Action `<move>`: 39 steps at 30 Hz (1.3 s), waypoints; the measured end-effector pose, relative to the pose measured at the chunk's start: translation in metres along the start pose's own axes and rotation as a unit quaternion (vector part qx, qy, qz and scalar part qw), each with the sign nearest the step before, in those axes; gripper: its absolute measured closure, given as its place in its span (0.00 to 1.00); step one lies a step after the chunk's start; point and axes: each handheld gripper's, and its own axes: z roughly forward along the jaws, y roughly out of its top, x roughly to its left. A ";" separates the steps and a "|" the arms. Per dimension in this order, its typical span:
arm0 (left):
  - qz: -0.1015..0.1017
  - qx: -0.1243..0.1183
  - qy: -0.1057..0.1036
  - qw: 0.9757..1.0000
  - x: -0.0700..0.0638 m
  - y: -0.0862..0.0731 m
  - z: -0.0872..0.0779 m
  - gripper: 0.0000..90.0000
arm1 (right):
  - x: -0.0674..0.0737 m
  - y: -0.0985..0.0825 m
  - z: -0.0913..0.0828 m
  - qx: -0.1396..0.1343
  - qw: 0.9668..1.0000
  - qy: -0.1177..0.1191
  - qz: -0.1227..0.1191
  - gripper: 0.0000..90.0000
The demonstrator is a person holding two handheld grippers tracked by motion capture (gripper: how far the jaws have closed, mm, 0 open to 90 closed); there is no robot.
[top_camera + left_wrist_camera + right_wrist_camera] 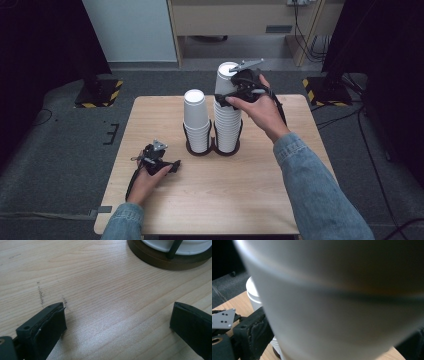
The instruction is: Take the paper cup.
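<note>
Cups (pixel 228 120) stacked in holder (pixel 206 149) — two columns

Bare light wooden tabletop (pixel 235 195) lies open before me; 2 tall white paper-cup stacks (pixel 196 122) in their black holder (pixel 212 149) block mid-table.

Left gripper (pixel 117 322): jaws stand wide apart, nothing between them, one at lower left, the other at lower right. Beneath lies a light wooden tabletop (pixel 100 290) bearing faint dark scuff marks (pixel 41 293) near the left jaw. At top right, a dark round holder base (pixel 155 261) carries a white cup rim (pixel 162 245) and a thin black upright post (pixel 175 248).
</note>
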 end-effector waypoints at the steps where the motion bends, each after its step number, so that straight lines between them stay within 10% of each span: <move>1: 0.000 -0.001 0.000 1.000 0.000 0.000 0.000 0.00 | 0.000 0.000 0.001 0.001 1.000 0.000 0.005 0.05; 39: 0.000 0.001 -0.001 1.000 0.000 0.000 0.000 0.00 | 0.000 0.016 -0.011 -0.031 0.999 0.006 0.025 0.14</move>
